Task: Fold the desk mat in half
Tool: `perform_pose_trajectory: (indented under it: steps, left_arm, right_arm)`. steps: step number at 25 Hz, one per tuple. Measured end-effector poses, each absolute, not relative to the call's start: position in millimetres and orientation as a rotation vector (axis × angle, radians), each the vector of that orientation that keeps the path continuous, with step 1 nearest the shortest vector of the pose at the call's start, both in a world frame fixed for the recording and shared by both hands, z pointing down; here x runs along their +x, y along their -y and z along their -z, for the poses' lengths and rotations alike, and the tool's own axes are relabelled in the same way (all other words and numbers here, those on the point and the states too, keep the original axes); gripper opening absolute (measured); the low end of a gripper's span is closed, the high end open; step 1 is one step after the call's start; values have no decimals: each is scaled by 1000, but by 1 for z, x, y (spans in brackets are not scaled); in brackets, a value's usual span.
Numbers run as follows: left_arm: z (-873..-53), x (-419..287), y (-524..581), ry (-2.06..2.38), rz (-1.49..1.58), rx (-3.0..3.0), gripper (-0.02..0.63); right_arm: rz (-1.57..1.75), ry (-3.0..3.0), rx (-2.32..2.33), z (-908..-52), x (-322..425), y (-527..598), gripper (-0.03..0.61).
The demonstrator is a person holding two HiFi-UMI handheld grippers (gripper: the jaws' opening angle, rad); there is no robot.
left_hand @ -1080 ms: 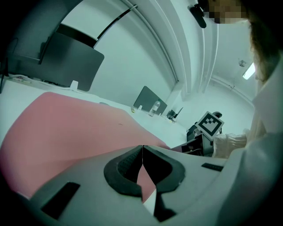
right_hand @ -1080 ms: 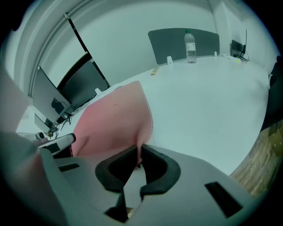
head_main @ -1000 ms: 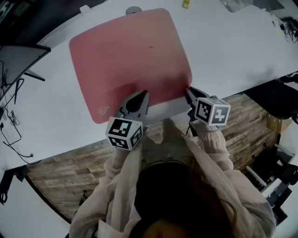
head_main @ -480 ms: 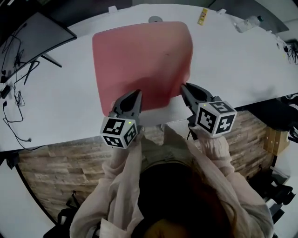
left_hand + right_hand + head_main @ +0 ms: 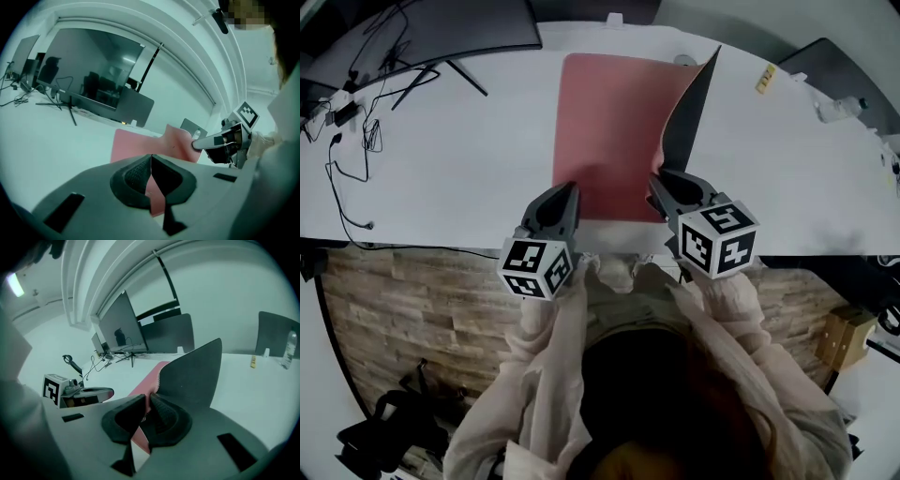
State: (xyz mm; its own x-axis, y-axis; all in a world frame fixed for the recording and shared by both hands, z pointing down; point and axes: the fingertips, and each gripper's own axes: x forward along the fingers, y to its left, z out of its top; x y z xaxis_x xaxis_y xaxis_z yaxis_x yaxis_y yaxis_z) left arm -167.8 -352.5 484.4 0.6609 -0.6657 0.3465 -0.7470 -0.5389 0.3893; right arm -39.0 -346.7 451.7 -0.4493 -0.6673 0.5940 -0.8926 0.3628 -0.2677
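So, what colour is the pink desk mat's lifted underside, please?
The underside of the pink rectangular desk mat is dark grey, clearest in the right gripper view.

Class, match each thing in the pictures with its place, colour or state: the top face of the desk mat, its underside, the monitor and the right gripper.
Things:
1. top face of the desk mat
2. underside of the desk mat
3. monitor
4. right gripper

Descriptions:
A. stands at the far left of the table
B. jaws shut on the mat's near right corner
C. pink
D. dark grey, turned up on the right side

Pairs: 1-C, 2-D, 3-A, 4-B
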Motion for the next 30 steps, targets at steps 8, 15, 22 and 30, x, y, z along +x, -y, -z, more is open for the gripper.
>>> perform_pose_trajectory:
  steps: [8,15,22,30]
  left_arm:
    - [-488,-227,351,1239,-178,2292,28]
    - [-498,-256,346,1312,-174,2235,28]
    - [-503,-279,342,1349,-167,2198,28]
    - [-504,-288,344,1345,-172,2205,28]
  right_arm:
    - [-753,2304,1100,-473,-120,345,52]
    - [-754,2268,863,-524,-182,330,52]
    - [-753,2181,882,-553,-198,330,61]
    - [-789,2197,895,-556,-214,329,82]
